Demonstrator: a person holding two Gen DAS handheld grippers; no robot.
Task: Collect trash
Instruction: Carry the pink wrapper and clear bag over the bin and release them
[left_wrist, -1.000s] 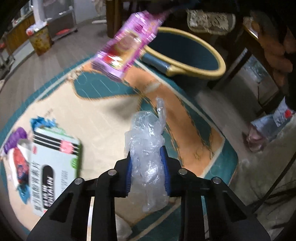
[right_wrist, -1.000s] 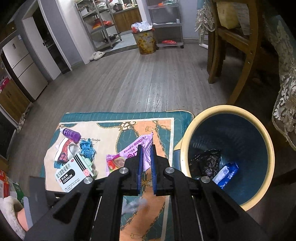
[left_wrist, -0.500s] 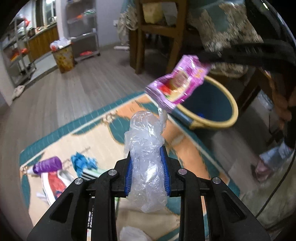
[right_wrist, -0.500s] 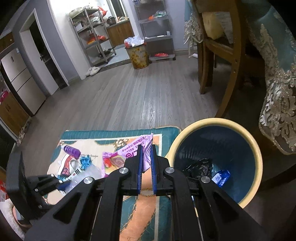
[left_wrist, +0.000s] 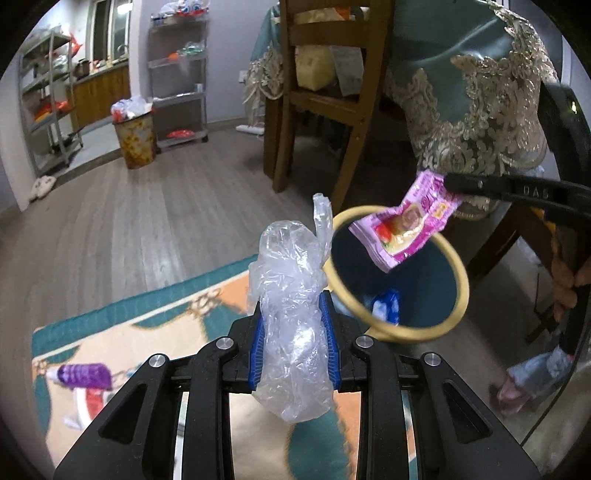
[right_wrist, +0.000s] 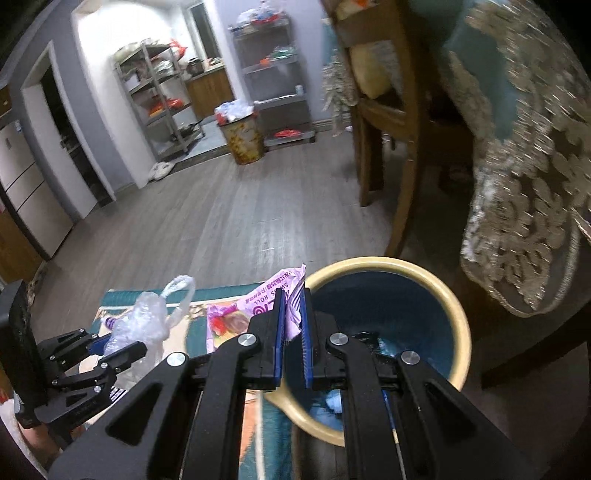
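Observation:
My left gripper (left_wrist: 293, 317) is shut on a crumpled clear plastic bag (left_wrist: 291, 295), held above the rug. My right gripper (right_wrist: 293, 301) is shut on a pink snack wrapper (right_wrist: 255, 306). In the left wrist view the wrapper (left_wrist: 402, 221) hangs over the near rim of the blue bin with a yellow rim (left_wrist: 458, 266). The bin (right_wrist: 460, 321) holds a black bag and a blue packet (left_wrist: 386, 306). The left gripper and its bag (right_wrist: 144, 325) show at the left of the right wrist view.
A patterned rug (left_wrist: 147, 317) lies on the wood floor with a purple tube (left_wrist: 83, 374) and other litter on it. A wooden chair (left_wrist: 321, 92) and a table with a lace cloth (left_wrist: 480, 103) stand behind the bin. A second full bin (left_wrist: 135, 136) stands far back.
Both grippers have risen and tilted up. The pink wrapper has moved right, from over the rug to over the bin's rim. The clear bag stays gripped.

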